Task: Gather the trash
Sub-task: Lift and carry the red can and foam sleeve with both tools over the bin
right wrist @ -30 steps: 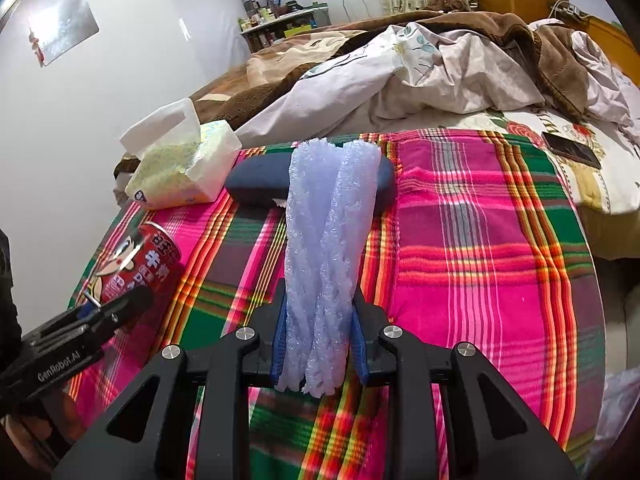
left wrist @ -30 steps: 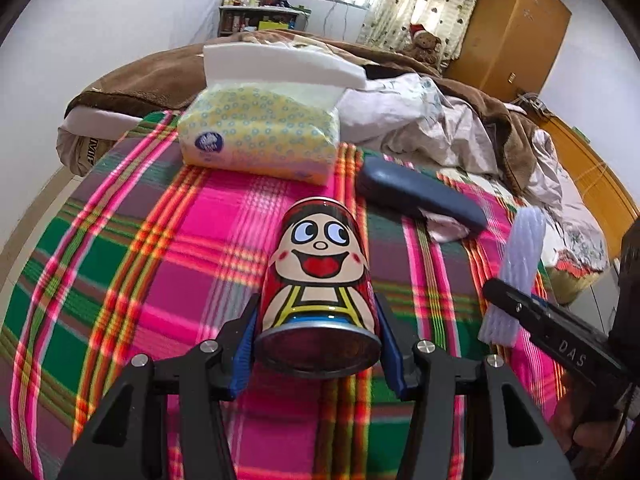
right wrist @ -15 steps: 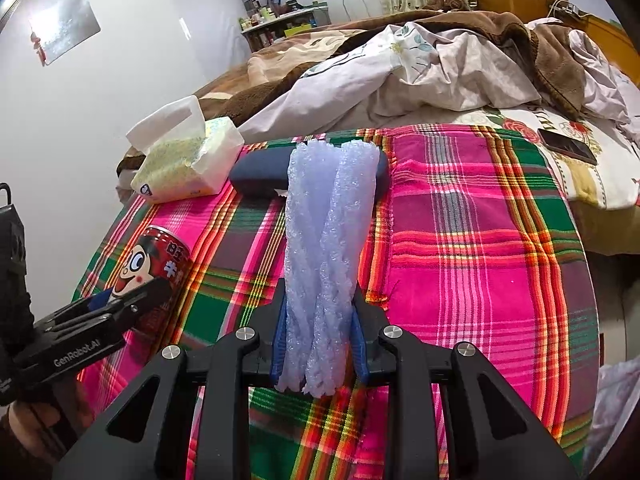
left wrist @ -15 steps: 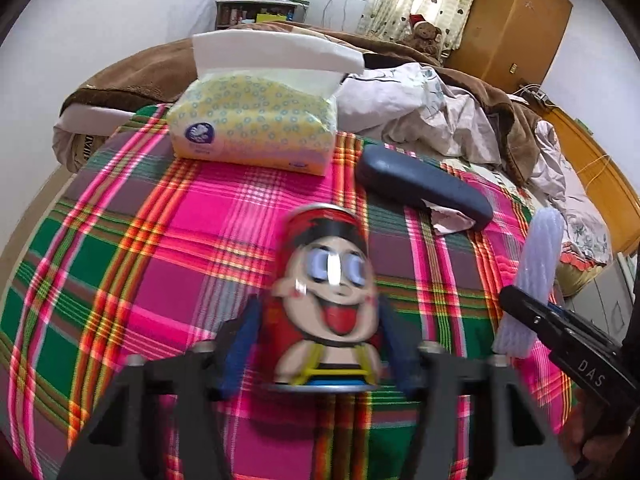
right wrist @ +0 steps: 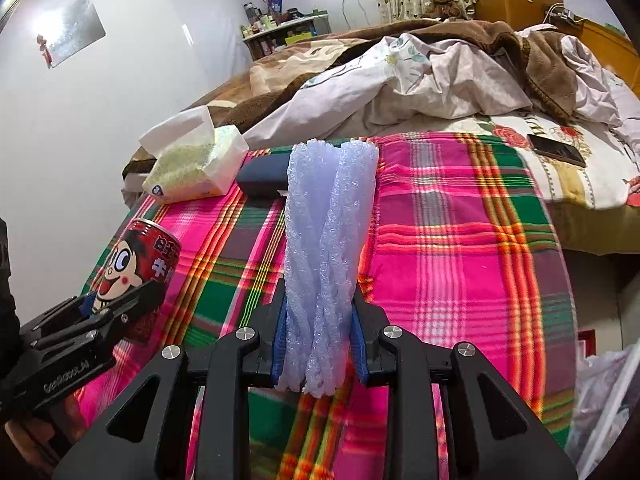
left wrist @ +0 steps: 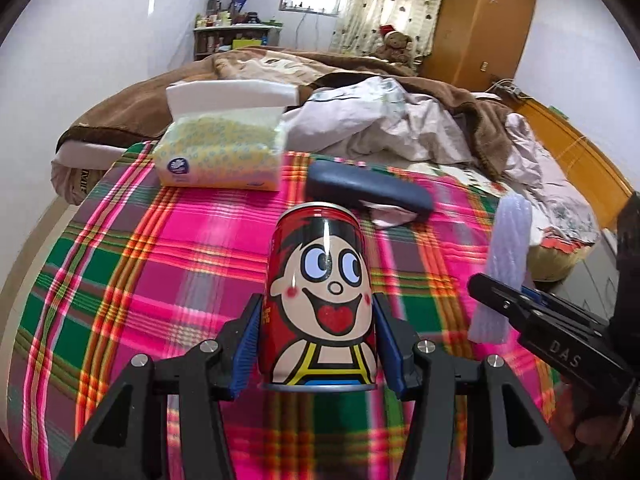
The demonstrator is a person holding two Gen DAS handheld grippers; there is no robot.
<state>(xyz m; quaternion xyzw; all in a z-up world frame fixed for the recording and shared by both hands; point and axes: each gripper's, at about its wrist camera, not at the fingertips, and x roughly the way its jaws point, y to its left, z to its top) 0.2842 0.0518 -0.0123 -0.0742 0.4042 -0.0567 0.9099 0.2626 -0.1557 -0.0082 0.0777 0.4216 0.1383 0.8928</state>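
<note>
Bedding fills the far half of both views: a brown blanket (left wrist: pixel 256 68) and a crumpled pale sheet (right wrist: pixel 432 80) heaped on a bed, with a wooden wardrobe (left wrist: pixel 476 24) and a teddy bear (left wrist: pixel 394 46) against the back wall. Nearer the cameras lies a plaid blanket (left wrist: pixel 168 240) in pink, green and orange, spread flat under everything being handled. On its far edge sits a soft pack of tissues (left wrist: pixel 218 156) with a white sheet standing out of its top, and just beside that, to the right in the left wrist view, a dark blue case (left wrist: pixel 370 190) with a bit of pale paper tucked under its right end. A phone (right wrist: pixel 556 150) lies face up on the flowered bedsheet, well apart from the rest. The left gripper (left wrist: pixel 318 344) is pinching a red drink can (left wrist: pixel 320 304) printed with a cartoon face, its blue pads pressed against both sides of the can; the can stands upright between them and appears lifted clear of the plaid blanket, nearer the camera than the case. The right gripper (right wrist: pixel 318 332) is pinching a roll of pale lilac bubble wrap (right wrist: pixel 330 248) near its lower end, the roll pointing up and away over the blanket so that it hides part of the case. Each gripper shows in the other's camera, the two held side by side and apart, not touching.
</note>
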